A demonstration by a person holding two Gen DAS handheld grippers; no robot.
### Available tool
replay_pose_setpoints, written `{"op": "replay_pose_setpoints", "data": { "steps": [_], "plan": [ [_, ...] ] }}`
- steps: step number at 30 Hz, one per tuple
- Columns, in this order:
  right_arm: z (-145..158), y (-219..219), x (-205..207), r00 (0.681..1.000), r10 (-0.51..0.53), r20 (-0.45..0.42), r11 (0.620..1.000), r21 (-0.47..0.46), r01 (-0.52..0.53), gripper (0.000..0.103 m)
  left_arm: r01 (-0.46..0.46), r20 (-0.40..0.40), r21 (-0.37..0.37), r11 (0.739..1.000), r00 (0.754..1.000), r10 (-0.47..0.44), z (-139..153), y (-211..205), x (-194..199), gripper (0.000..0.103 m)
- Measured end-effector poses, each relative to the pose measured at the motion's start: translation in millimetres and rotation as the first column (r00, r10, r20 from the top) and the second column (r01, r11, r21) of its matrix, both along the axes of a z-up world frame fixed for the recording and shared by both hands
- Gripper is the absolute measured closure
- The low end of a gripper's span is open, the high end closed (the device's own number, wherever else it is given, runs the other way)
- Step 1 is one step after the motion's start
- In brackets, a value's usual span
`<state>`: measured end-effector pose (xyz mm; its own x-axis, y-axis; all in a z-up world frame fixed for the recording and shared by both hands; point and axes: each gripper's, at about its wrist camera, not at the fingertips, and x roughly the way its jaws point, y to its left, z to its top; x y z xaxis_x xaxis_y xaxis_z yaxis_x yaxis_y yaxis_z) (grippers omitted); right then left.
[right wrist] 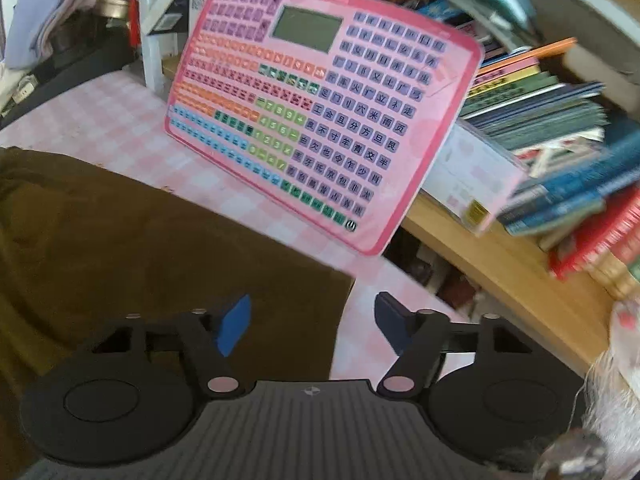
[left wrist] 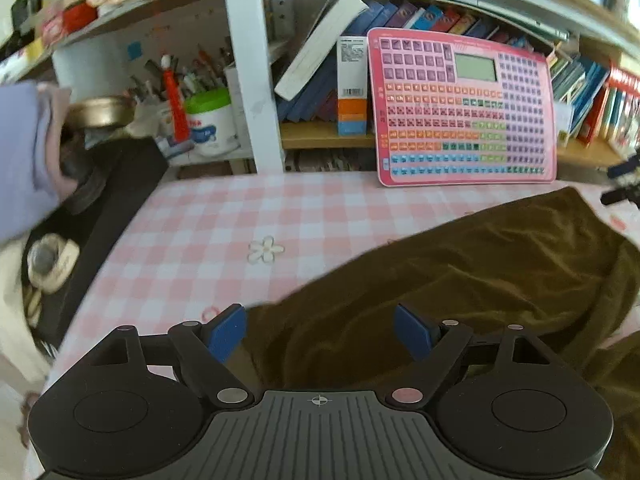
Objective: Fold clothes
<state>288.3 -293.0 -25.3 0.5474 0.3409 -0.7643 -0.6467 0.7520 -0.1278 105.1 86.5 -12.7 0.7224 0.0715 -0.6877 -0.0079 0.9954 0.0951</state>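
A dark olive-brown garment (left wrist: 460, 276) lies spread and wrinkled on the pink checked tablecloth (left wrist: 224, 220). In the left wrist view my left gripper (left wrist: 320, 332) hangs over the garment's near left edge, jaws wide apart, nothing between the blue pads (left wrist: 226, 330). In the right wrist view the same garment (right wrist: 140, 248) fills the lower left, with a straight edge and corner near the middle. My right gripper (right wrist: 312, 326) hovers above that corner, jaws apart, pads not pressing the cloth. The picture is blurred.
A pink learning tablet (left wrist: 464, 108) (right wrist: 320, 120) leans against the bookshelf at the table's back edge. Books (right wrist: 560, 152) fill the shelves. A white tub of pens (left wrist: 208, 124) and a black object (left wrist: 120, 200) stand at the left. A small white flower (left wrist: 266, 249) lies on the cloth.
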Motion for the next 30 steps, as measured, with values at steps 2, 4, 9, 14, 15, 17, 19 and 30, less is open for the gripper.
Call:
{"op": "replay_pose_setpoints", "data": {
  "steps": [2,4,9,14,15,17,19,30],
  "plan": [
    [-7.6,2.4,16.4,1.0,0.009,-0.005,1.0,-0.006,-0.009,0.047,0.016,0.001,0.023,1.0,1.0,-0.016,-1.9,-1.0,5.4,0.023],
    [-15.6,4.0,30.7,1.0,0.011,-0.014,1.0,-0.012,-0.011,0.053,0.033,-0.02,0.045,0.998,0.999,-0.032,-5.0,-0.6,11.5,0.031],
    [-31.4,2.9,56.8,0.999,0.013,-0.04,1.0,-0.015,-0.014,0.056,0.05,-0.103,0.068,0.996,0.994,-0.042,-15.8,8.2,32.0,0.042],
    [-42.4,-0.8,73.4,0.996,0.018,-0.092,1.0,0.013,-0.017,0.059,0.092,-0.166,0.058,0.994,0.983,-0.081,-30.2,13.7,55.1,0.042],
    [-44.1,-0.9,75.2,0.994,0.026,-0.102,1.0,0.014,-0.025,0.06,0.107,-0.183,0.058,0.993,0.978,-0.095,-33.8,13.5,59.5,0.042],
    [-47.0,-1.4,79.0,0.992,0.036,-0.119,0.999,0.019,-0.034,0.06,0.136,-0.219,0.064,0.989,0.968,-0.119,-40.8,13.4,66.7,0.042],
    [-47.6,-2.6,82.7,0.991,0.038,-0.13,0.999,0.032,-0.034,0.06,0.155,-0.244,0.061,0.986,0.96,-0.136,-45.5,15.0,71.6,0.042],
    [-42.8,-10.8,82.5,0.978,0.049,-0.203,0.997,0.068,-0.036,0.088,0.163,-0.274,-0.06,0.985,0.946,-0.173,-50.5,33.9,81.1,0.044]
  ]
}}
